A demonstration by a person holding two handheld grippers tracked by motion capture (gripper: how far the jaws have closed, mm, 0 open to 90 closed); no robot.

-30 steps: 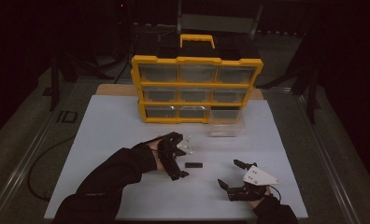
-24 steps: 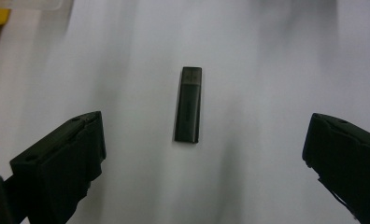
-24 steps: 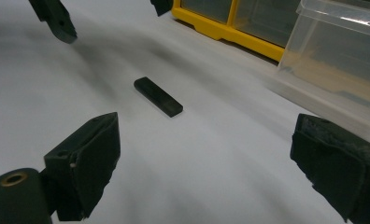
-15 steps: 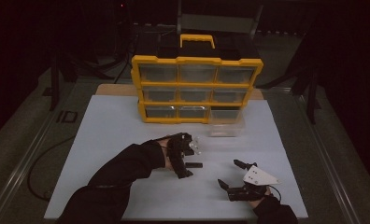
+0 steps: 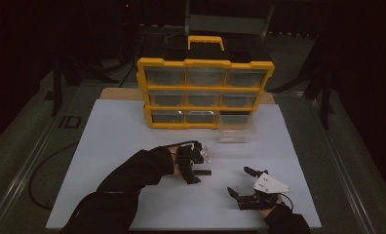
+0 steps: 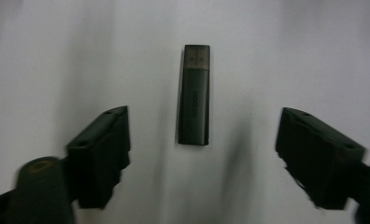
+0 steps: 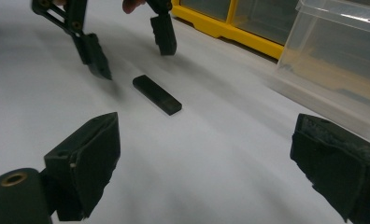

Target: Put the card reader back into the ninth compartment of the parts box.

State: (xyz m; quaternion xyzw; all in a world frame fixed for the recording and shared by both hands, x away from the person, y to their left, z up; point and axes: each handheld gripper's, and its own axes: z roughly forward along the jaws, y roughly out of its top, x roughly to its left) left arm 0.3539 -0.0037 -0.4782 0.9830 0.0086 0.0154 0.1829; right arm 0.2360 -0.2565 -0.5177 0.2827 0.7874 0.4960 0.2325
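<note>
Below yellow drawer cabinet (image 5: 205, 92), on white sheet (image 5: 108, 146): black USB stick (image 6: 194, 95) lies flat between jaws of left gripper (image 6: 216, 154), which have just been closing, pads not yet touching. We centre, lower, squeeze long sides evenly. Right gripper (image 7: 211, 172) empty, jaws apart.

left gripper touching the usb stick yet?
Apart. In the left gripper view the USB stick lies flat on the white sheet between the left gripper jaws, which have just been closing; bare sheet shows on both sides.
</note>
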